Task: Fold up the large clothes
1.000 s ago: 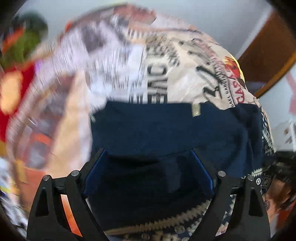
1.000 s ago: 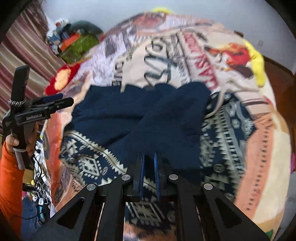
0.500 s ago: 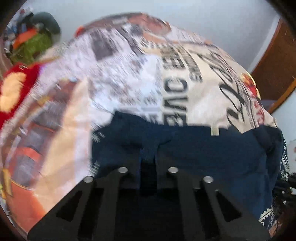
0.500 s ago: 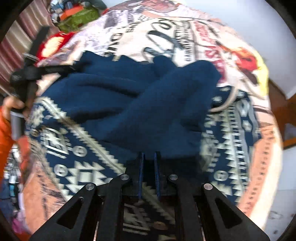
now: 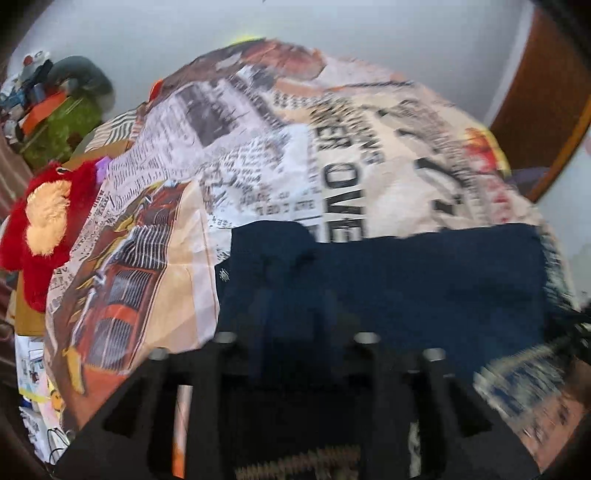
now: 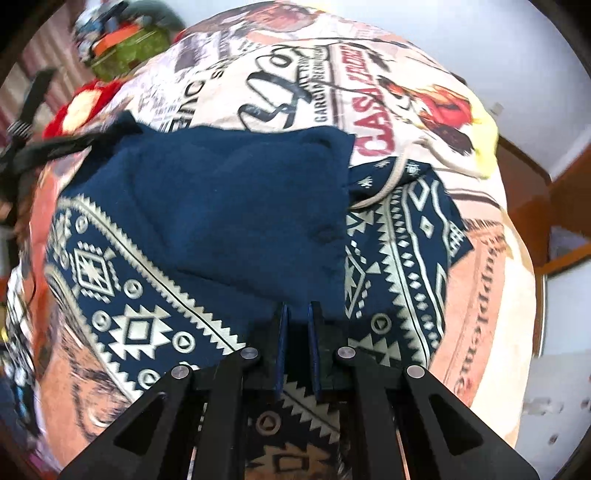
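Observation:
A dark navy fleece garment [image 6: 229, 206] with a navy-and-cream patterned side [image 6: 122, 295] lies folded on a bed with a printed sheet [image 6: 280, 85]. My right gripper [image 6: 295, 321] points steeply down at the garment's near edge and is shut on that navy hem. My left gripper [image 5: 295, 306] is blurred above the garment's far-left part [image 5: 406, 280]. Its jaws are opening, with navy cloth lying below the gap and not pinched. In the right wrist view the left gripper [image 6: 40, 147] shows as a dark blur beside a raised navy corner [image 6: 123, 123].
A red and tan plush toy [image 5: 40, 229] lies at the bed's left edge. Behind it sits a green bundle with orange items [image 5: 62, 125]. Brown wooden furniture [image 5: 543, 92] stands on the right against a pale wall [image 5: 332, 22]. A yellow cloth [image 6: 484, 136] lies at the far right.
The left gripper went from wide open to shut on the navy cloth, and now its jaws part again as it lifts. The right gripper stayed shut, and the navy fold lies flatter.

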The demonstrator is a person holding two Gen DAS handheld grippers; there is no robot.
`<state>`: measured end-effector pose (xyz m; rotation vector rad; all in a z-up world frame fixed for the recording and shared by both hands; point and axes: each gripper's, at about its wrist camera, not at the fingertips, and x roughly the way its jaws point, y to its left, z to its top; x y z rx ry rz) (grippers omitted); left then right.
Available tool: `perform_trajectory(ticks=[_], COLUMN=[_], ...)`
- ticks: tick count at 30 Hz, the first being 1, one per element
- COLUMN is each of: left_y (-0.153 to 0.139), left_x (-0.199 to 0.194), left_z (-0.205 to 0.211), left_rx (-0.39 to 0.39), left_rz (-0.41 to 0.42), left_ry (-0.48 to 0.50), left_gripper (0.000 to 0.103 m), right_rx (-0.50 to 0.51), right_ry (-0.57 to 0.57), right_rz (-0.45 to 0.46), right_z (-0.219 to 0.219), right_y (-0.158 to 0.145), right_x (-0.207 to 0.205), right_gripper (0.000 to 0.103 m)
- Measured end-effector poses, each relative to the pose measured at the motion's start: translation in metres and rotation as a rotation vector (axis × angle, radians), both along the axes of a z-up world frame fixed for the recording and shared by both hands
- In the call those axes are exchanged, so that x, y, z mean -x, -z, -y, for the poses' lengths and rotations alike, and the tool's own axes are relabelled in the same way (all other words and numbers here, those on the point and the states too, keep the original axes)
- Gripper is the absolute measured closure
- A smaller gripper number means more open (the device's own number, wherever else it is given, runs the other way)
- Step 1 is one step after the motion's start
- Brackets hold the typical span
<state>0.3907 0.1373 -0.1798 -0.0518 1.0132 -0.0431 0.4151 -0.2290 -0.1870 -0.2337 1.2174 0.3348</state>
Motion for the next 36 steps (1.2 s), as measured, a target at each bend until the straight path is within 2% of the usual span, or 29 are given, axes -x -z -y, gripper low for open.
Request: perform_trajectory(ticks=[2,4,8,10,11,12,13,14,17,18,23,25,29,31,34,36], left_y=[-0.016,-0.020,0.000,0.023,0.035,0.045,0.051,0.055,0.058,0.058,0.048,0.046,0.053,0.060,0.080,0.096], left_x=[0.014,0.021,0.035,0.040,0.044,0.047,0.052,0.057,0.072,0.078,0.120,0.135,0.162,0.169,0.170,0.168], left_z=[0.004,0.009,0.031,0.046,0.053,0.055,0.055,0.050,0.025,0.018,-0.022,-0.038,-0.059,-0.061,-0.054,-0.046], left_rx=[0.041,0.088,0.213,0.177,0.135,0.108,0.105,0.134,0.269,0.291,0.288,0.317,0.457,0.538,0.717,0.865], left_rz=[0.024,0.016,-0.067,-0.120,-0.127,-0.120,-0.111,-0.109,-0.135,-0.138,-0.111,-0.097,-0.104,-0.113,-0.155,-0.196], left_ry=[0.019,0.047,0.117,0.148,0.149,0.136,0.121,0.099,0.045,0.026,-0.136,-0.208,-0.342,-0.361,-0.369,-0.372], left_gripper=[0.043,0.042,0.038,0.037,0.031,0.022,0.018,0.016,0.016,0.015,0.015,0.015,0.015,0.015,0.015,0.015], right_rx=[-0.076,-0.153,-0.275,-0.297,-0.286,-0.262,-0.233,-0.218,-0.259,-0.274,-0.259,-0.232,-0.185,-0.184,-0.198,-0.211], right_ry=[0.014,-0.005,-0.075,-0.103,-0.112,-0.122,-0.125,-0.123,-0.113,-0.107,-0.076,-0.072,-0.090,-0.124,-0.180,-0.218], right_rz=[-0.006,-0.013,-0.070,-0.150,-0.182,-0.213,-0.231,-0.243,-0.250,-0.263,-0.276,-0.269,-0.208,-0.164,-0.105,-0.090], right_z=[-0.004,-0.013,-0.045,-0.065,-0.073,-0.081,-0.086,-0.087,-0.079,-0.072,-0.053,-0.053,-0.064,-0.077,-0.105,-0.123], right_y=[-0.014,-0.027,-0.036,-0.023,-0.015,-0.004,0.008,0.015,0.021,0.019,0.010,0.006,-0.008,-0.018,-0.031,-0.034], right_x=[0.001,0.001,0.004,0.005,0.004,0.005,0.007,0.008,0.011,0.011,0.011,0.013,0.018,0.020,0.023,0.023], right_gripper=[0.096,0.096,0.096,0.096,0.096,0.096,0.096,0.096,0.096,0.096,0.096,0.096,0.096,0.096,0.096,0.096])
